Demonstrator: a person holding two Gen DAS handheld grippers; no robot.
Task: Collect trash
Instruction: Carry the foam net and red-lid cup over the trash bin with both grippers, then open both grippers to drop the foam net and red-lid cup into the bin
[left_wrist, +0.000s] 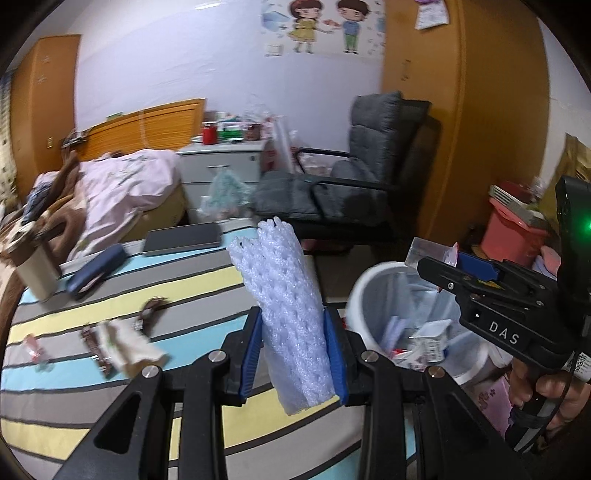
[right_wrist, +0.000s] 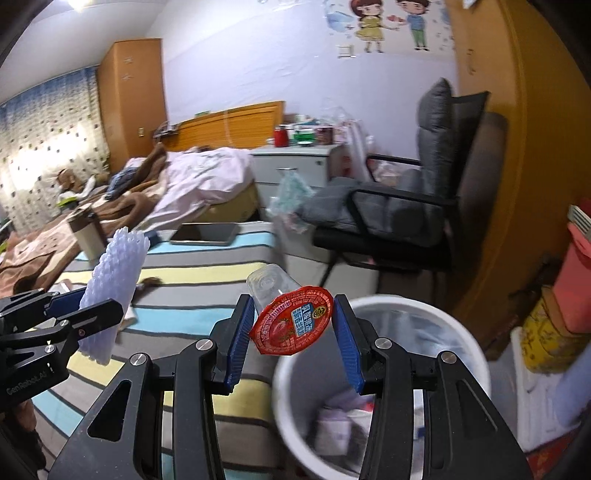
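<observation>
My left gripper is shut on a white foam net sleeve, held upright above the striped table. That sleeve and the left gripper also show at the left of the right wrist view. My right gripper is shut on a clear jelly cup with a red foil lid, held just over the near-left rim of the white trash bin. In the left wrist view the right gripper holds the cup above the bin, which has trash inside.
Several wrappers lie on the striped tablecloth, with a tablet, a dark blue case and a beige mug further back. A grey padded chair stands behind the bin. A pink bin sits at right.
</observation>
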